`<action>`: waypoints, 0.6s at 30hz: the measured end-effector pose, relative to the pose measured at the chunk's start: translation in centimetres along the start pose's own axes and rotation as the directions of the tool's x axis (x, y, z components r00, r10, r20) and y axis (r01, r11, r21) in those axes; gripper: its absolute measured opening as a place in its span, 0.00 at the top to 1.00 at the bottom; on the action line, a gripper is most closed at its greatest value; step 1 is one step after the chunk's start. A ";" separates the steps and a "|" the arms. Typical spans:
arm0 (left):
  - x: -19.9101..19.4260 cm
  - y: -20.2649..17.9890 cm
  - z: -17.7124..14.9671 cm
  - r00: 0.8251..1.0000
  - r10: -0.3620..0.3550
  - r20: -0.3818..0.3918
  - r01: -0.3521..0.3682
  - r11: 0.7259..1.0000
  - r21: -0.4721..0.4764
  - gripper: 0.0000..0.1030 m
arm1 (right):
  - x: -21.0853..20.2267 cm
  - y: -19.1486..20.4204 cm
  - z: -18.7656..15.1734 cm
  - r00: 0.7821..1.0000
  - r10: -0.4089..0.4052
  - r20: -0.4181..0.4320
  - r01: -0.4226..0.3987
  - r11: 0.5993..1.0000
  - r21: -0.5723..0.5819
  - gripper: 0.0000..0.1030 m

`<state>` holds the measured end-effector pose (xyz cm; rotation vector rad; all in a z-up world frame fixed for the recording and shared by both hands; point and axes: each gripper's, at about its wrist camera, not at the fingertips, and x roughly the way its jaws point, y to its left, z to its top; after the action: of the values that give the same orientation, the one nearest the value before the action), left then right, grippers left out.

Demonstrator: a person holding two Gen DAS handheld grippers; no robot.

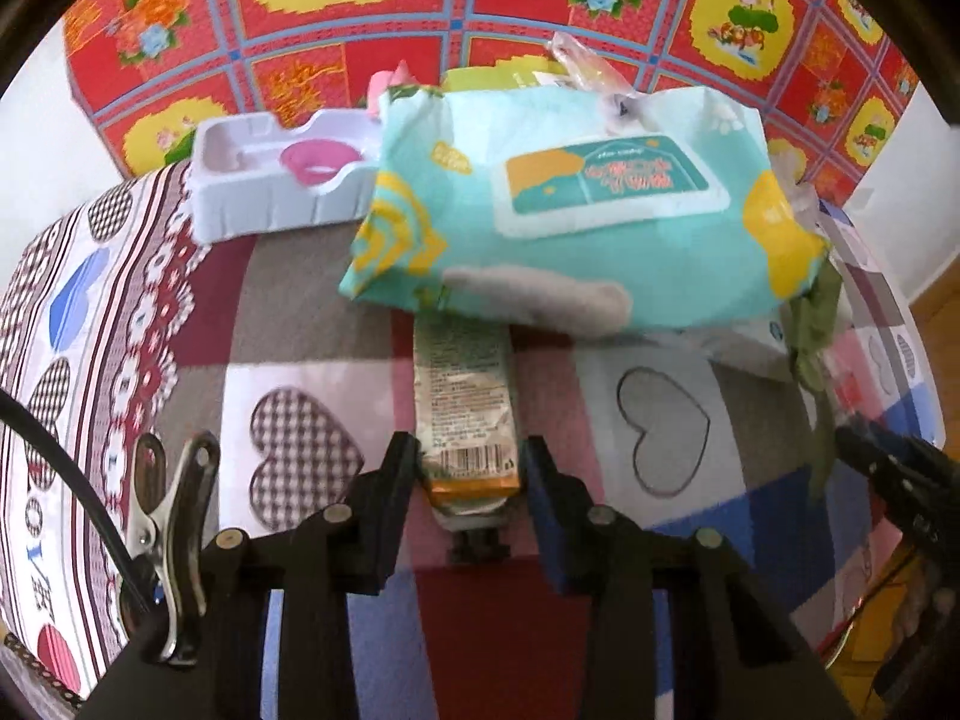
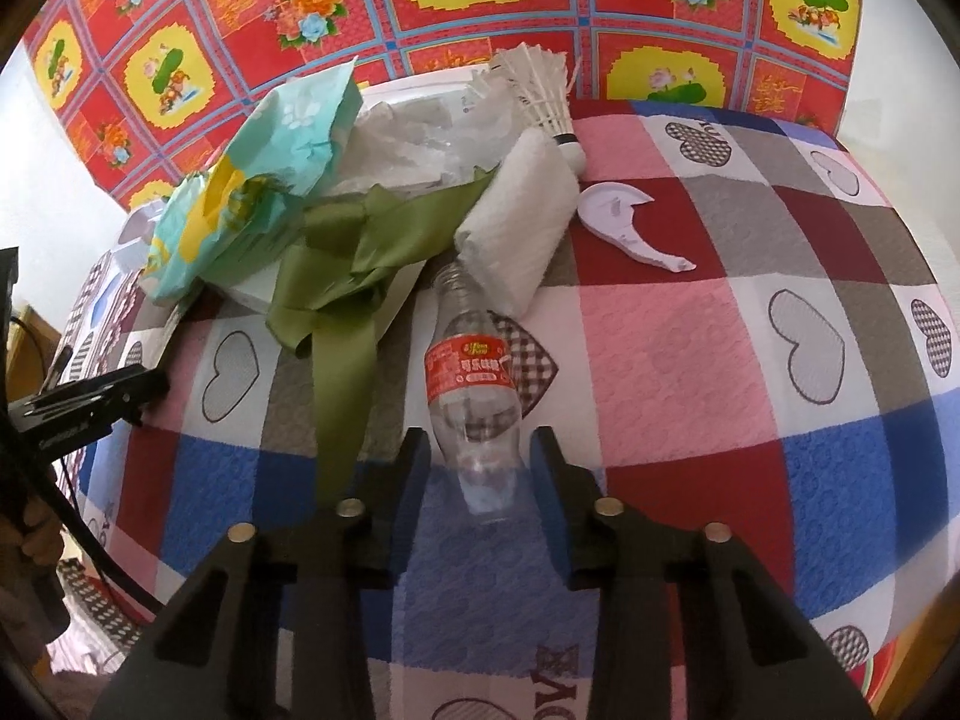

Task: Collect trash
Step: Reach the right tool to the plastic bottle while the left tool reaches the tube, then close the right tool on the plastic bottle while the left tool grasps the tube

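Note:
In the left wrist view a slim drink carton (image 1: 465, 414) with a barcode lies on the patchwork cloth. Its near end sits between the fingers of my left gripper (image 1: 471, 468), whose pads press on both its sides. Its far end runs under a teal wet-wipes pack (image 1: 576, 216). In the right wrist view a clear plastic bottle (image 2: 474, 396) with a red label lies on the cloth, neck pointing away. My right gripper (image 2: 478, 462) is shut on its base, a pad against each side.
A white plastic tray (image 1: 270, 180) with a pink insert lies at the back left. A green ribbon (image 2: 342, 312), crumpled clear plastic (image 2: 414, 150), a folded white towel (image 2: 522, 216), a shuttlecock (image 2: 540, 90) and a white plastic shard (image 2: 624, 216) lie behind the bottle. The round table edge (image 2: 900, 420) curves down at right.

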<state>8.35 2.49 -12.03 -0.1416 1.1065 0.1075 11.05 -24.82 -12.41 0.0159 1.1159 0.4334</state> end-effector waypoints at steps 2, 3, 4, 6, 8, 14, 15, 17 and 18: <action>-0.4 0.4 -0.6 1.000 -0.005 -0.005 0.005 1.000 0.003 0.63 | -0.1 0.3 -0.4 1.000 0.004 -0.005 -0.004 1.000 -0.008 0.70; -0.5 0.6 -0.9 1.000 -0.005 -0.007 0.005 1.000 0.007 0.63 | -0.1 0.4 -0.5 1.000 0.004 -0.006 -0.004 1.000 -0.011 0.70; -0.7 0.7 -1.2 1.000 -0.006 -0.008 0.006 1.000 0.011 0.63 | -0.2 0.6 -0.7 1.000 0.004 -0.007 -0.004 1.000 -0.015 0.70; -1.0 0.7 -1.7 1.000 -0.010 -0.010 0.010 1.000 0.021 0.63 | -0.4 0.9 -1.2 1.000 0.005 -0.011 -0.005 1.000 -0.019 0.70; -1.1 0.8 -2.2 1.000 -0.015 -0.015 0.016 0.999 0.030 0.63 | -0.6 1.1 -1.6 1.000 0.006 -0.015 -0.006 1.000 -0.020 0.70; -1.6 0.8 -2.5 0.999 -0.040 -0.028 0.041 0.998 0.037 0.63 | -1.0 1.1 -2.1 1.000 0.000 -0.022 0.000 1.000 0.009 0.70; -1.7 0.8 -2.4 0.999 -0.044 -0.027 0.045 0.998 0.033 0.62 | -1.0 1.1 -2.2 1.000 -0.002 -0.021 0.002 1.000 0.015 0.70; -1.7 1.2 -2.0 0.998 -0.052 -0.020 0.052 0.998 0.021 0.58 | -0.9 0.9 -2.1 1.000 0.000 -0.018 0.001 1.000 0.024 0.69; -1.9 1.5 -1.9 0.998 -0.052 -0.018 0.052 0.998 0.017 0.53 | -0.9 1.0 -2.1 1.000 -0.001 -0.016 0.001 1.000 0.025 0.69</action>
<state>5.61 3.59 -11.26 -0.1556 1.1198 0.0499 8.55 -24.69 -12.36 0.0335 1.1372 0.4192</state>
